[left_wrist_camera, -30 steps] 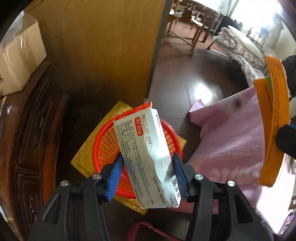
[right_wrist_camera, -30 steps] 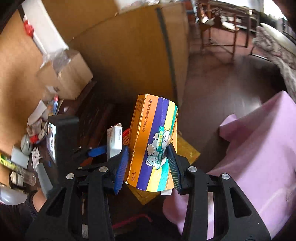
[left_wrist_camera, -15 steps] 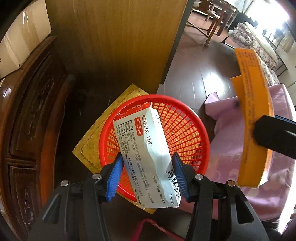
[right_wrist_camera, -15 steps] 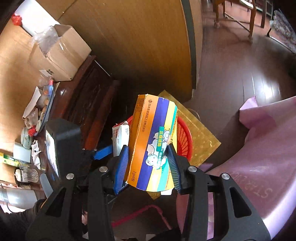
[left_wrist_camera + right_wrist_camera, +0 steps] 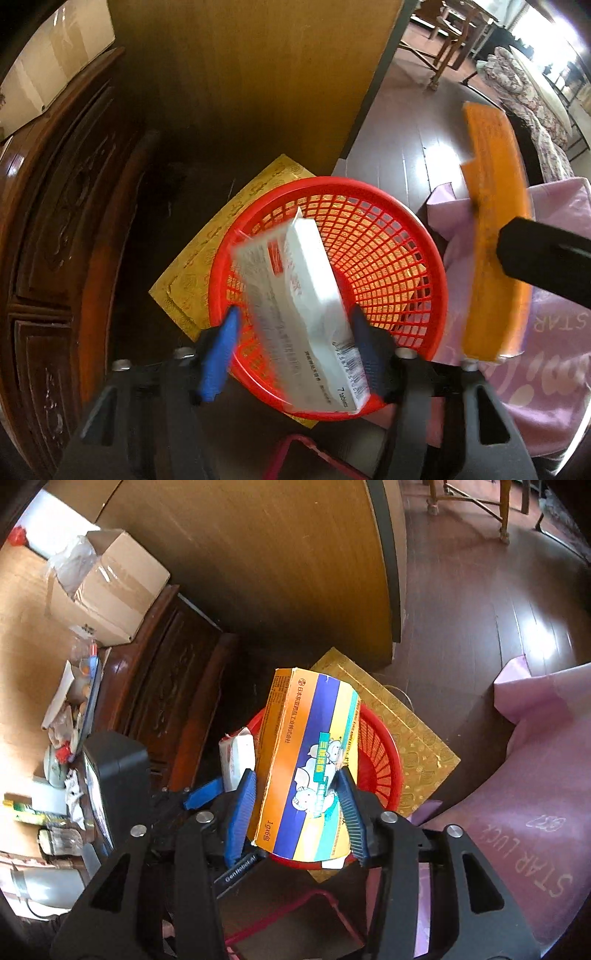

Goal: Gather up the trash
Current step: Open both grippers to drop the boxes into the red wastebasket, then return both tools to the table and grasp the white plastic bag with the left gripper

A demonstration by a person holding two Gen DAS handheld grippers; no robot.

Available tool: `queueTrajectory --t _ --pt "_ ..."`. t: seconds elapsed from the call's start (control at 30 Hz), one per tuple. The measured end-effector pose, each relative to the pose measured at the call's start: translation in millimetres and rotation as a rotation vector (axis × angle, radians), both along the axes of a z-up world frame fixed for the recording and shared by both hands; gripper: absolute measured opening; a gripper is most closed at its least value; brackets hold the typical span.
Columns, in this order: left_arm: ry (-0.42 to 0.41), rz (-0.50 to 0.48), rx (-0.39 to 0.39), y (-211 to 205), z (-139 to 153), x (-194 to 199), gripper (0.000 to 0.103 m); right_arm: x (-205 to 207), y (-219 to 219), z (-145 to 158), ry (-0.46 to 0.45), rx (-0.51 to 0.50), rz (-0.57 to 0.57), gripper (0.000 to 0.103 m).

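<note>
Both tongs are opening over the red basket [image 5: 424,240]. The left tongs [image 5: 291,328] have let go; the white pill box [image 5: 295,310] blurs, tipping between the parted pads. The right tongs [image 5: 295,797] spread around the striped orange box [image 5: 310,760], barely touching it. Best keep both above the rim until each box drops. Dark wood floor [image 5: 480,609], gold mat [image 5: 207,266], carved cabinet [image 5: 55,221].

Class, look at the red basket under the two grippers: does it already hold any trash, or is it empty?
Empty, as far as shown. The red basket shows bare mesh; the white box and the orange box hang above it, though they hide part of the bottom.
</note>
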State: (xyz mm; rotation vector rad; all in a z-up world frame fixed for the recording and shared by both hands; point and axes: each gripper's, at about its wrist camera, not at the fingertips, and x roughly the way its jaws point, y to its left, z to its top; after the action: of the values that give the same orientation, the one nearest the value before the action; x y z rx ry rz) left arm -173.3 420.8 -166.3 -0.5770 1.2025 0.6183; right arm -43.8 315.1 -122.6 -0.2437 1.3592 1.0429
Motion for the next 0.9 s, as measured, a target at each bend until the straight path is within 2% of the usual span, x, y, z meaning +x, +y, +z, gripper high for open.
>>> queueTrajectory --t 0.03,0.13,0.4,0.63,0.9 --pt "-0.001 0.006 0.001 0.6 0.9 -0.5 0.075 1.1 -0.4 0.7 -0.003 0.007 -0.008 0.059" --pt "0.005 0.003 0.028 0.8 3.6 -1.0 0.081 4.7 -3.6 4.5 -0.005 0.024 -0.024 0.059" --pt "0.004 0.002 0.048 -0.8 18.0 -3.5 0.084 5.9 -41.3 40.5 -0.102 0.047 -0.043 0.061" --pt "-0.032 -0.061 0.112 -23.5 53.3 5.8 0.085 8.2 -119.3 80.6 -0.201 0.075 -0.131 0.068" --pt "-0.106 -0.173 0.180 -79.7 112.4 20.3 0.085 4.5 -213.5 110.7 -0.314 0.092 -0.268 0.073"
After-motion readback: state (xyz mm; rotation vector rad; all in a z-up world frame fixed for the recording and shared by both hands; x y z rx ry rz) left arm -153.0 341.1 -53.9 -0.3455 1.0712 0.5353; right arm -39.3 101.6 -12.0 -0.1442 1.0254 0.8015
